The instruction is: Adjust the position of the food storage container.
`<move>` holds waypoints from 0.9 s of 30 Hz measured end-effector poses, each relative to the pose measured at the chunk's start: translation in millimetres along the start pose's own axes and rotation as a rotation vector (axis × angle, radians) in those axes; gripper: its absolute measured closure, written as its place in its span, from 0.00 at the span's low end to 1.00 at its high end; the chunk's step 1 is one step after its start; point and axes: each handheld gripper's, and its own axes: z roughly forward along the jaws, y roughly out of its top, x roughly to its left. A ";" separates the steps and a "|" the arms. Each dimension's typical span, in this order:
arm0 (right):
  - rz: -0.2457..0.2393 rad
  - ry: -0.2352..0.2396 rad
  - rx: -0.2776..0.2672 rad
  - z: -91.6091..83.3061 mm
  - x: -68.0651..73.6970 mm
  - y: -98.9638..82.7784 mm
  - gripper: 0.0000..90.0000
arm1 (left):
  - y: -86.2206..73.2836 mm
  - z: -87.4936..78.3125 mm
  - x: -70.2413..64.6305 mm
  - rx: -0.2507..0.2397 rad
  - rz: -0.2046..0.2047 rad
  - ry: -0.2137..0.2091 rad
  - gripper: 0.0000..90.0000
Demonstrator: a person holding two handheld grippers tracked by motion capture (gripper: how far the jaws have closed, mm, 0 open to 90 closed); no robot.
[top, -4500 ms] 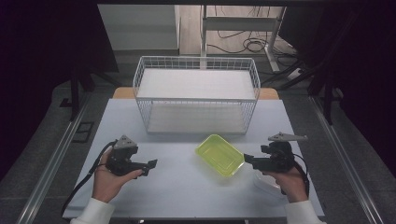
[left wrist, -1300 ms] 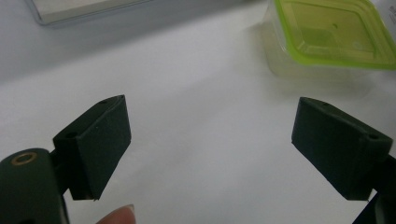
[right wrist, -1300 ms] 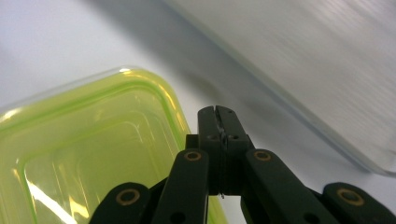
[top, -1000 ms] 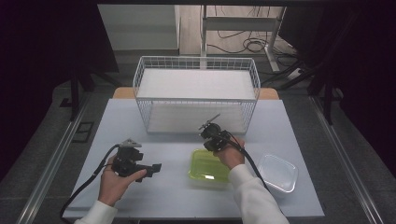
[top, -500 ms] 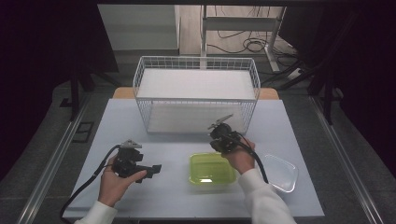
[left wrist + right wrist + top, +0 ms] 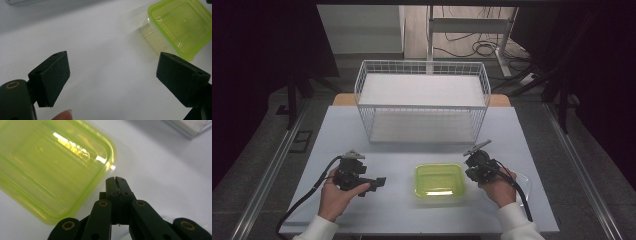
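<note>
Lower centre of the high view: green-lidded container lies flat on the desk; right claw clenched empty beside it, apparently after pressing; left claw released, waiting.

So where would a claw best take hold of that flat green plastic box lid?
Probably by the rim, from the side. The translucent green rectangular plastic lid sits flat over a clear container, so there is nothing to pinch from above. Its raised lip overhangs at the edges; the corner nearest the right claw looks easiest, once those shut jaws open.
</note>
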 end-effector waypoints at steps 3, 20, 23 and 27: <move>-0.004 -0.008 0.015 2.9 2.2 -5.0 0.99 | -0.2 1.2 -0.2 0.005 -0.001 0.005 0.13; -0.024 -0.007 0.054 13.3 19.0 -5.5 0.99 | -1.7 4.8 -2.3 0.034 -0.005 0.016 0.13; -0.032 -0.002 0.045 16.0 24.9 -1.7 0.99 | -1.9 5.5 -2.4 0.038 -0.005 0.014 0.12; -0.046 0.007 0.037 20.8 32.7 4.8 0.99 | -1.7 6.3 -2.2 0.048 0.001 0.011 0.12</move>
